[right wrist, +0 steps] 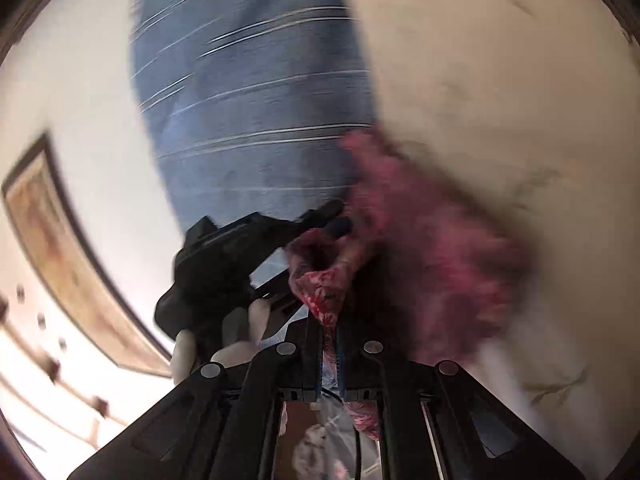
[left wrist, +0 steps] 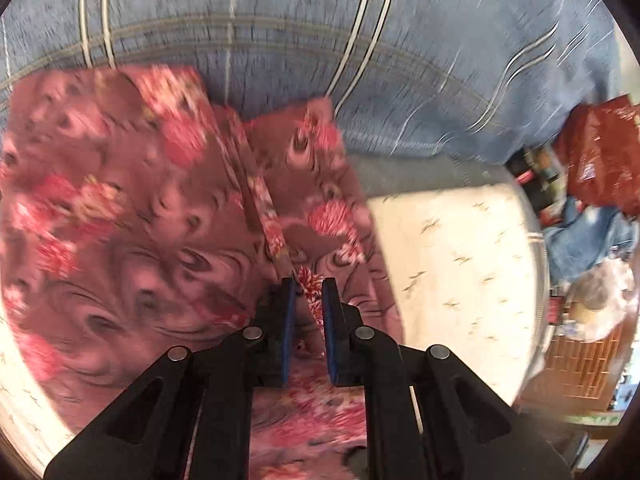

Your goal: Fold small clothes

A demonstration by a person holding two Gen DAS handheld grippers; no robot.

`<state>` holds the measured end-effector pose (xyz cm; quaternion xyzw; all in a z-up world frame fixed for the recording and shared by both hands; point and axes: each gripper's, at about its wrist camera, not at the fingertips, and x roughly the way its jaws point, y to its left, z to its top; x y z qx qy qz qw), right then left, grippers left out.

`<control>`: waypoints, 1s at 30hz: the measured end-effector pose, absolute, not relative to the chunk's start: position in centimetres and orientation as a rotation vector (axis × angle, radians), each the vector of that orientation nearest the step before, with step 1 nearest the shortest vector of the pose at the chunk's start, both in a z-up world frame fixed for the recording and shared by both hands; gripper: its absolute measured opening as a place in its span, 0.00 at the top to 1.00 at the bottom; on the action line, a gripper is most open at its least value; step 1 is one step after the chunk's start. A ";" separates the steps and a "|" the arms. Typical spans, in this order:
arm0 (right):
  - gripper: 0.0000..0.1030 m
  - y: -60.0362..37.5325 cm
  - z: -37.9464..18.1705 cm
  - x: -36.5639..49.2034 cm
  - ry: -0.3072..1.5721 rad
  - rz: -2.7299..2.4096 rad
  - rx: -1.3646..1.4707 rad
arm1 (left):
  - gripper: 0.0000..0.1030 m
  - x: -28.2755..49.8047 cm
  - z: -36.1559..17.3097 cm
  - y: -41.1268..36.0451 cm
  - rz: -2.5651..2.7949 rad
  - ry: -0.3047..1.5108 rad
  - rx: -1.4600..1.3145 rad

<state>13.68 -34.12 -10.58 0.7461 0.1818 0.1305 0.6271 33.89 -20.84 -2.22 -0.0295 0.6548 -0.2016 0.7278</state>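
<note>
A small pink floral garment (left wrist: 132,208) lies partly folded on a cream sheet (left wrist: 452,264) over the bed. My left gripper (left wrist: 309,286) has its blue pads a narrow gap apart with a fold of the garment's edge between them. In the right wrist view, my right gripper (right wrist: 329,330) is shut on a bunched corner of the same garment (right wrist: 432,256), lifted and blurred by motion. The left gripper (right wrist: 334,218) shows there too, held in a white-gloved hand, its tips at the cloth.
A blue striped blanket (left wrist: 360,40) covers the bed behind the garment. Red packets (left wrist: 600,152), blue cloth and a plastic bag (left wrist: 600,300) sit at the right beside the bed. A framed picture (right wrist: 52,240) hangs on the white wall.
</note>
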 end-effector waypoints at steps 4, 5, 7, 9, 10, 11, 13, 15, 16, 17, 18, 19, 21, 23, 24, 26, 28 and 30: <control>0.86 -34.1 -9.3 13.4 0.479 0.206 1.607 | 0.89 33.4 -0.1 -18.6 -0.468 1.379 -0.175; 0.83 -34.4 -9.1 12.9 0.484 0.157 1.582 | 0.87 33.4 1.0 -17.0 -0.467 1.345 -0.219; 0.79 -35.4 -8.4 11.2 0.424 0.056 1.564 | 0.70 33.3 2.5 -13.6 -0.416 1.288 -0.288; 0.74 -36.2 -7.0 10.0 0.347 -0.024 1.505 | 0.38 32.9 3.4 -9.7 -0.364 1.222 -0.379; 0.73 -36.8 -5.7 9.4 0.297 -0.040 1.457 | 0.36 32.6 3.5 -7.8 -0.333 1.193 -0.410; 0.70 -37.3 -4.3 9.5 0.269 -0.032 1.415 | 0.35 32.1 3.5 -5.5 -0.312 1.165 -0.442; 0.55 -37.8 -1.9 11.3 0.271 0.028 1.334 | 0.35 31.6 2.4 -3.0 -0.284 1.166 -0.472; 0.29 -37.8 -0.1 15.7 0.371 0.127 1.215 | 0.35 31.4 0.6 -1.1 -0.278 1.199 -0.526; 0.27 -37.7 0.2 18.7 0.456 0.173 1.162 | 0.35 31.2 -0.3 -0.7 -0.287 1.224 -0.556; 0.27 -37.5 -0.1 21.6 0.547 0.203 1.124 | 0.35 30.9 -1.5 -0.3 -0.295 1.247 -0.587; 0.27 -37.2 -0.8 23.8 0.620 0.218 1.108 | 0.35 30.7 -2.5 -0.2 -0.312 1.263 -0.620; 0.27 -37.0 -1.7 25.4 0.679 0.222 1.098 | 0.35 30.5 -3.1 -0.1 -0.329 1.270 -0.640; 0.27 -36.2 -2.7 28.5 0.764 0.207 1.042 | 0.35 30.2 -4.0 -0.2 -0.357 1.275 -0.655; 0.27 -34.6 -3.2 30.3 0.815 0.249 0.944 | 0.35 30.0 -4.2 0.0 -0.369 1.262 -0.653; 0.27 -33.6 -2.9 31.0 0.835 0.277 0.877 | 0.35 29.9 -4.3 0.1 -0.375 1.256 -0.656; 0.42 -31.2 -1.9 32.2 0.875 0.334 0.715 | 0.35 30.0 -3.9 0.8 -0.389 1.246 -0.668; 0.73 -28.2 -1.1 32.7 0.954 0.316 0.468 | 0.35 29.8 -3.2 1.6 -0.388 1.232 -0.664; 0.91 -26.7 0.6 31.9 0.934 0.337 0.338 | 0.35 29.5 -2.4 2.6 -0.393 1.208 -0.662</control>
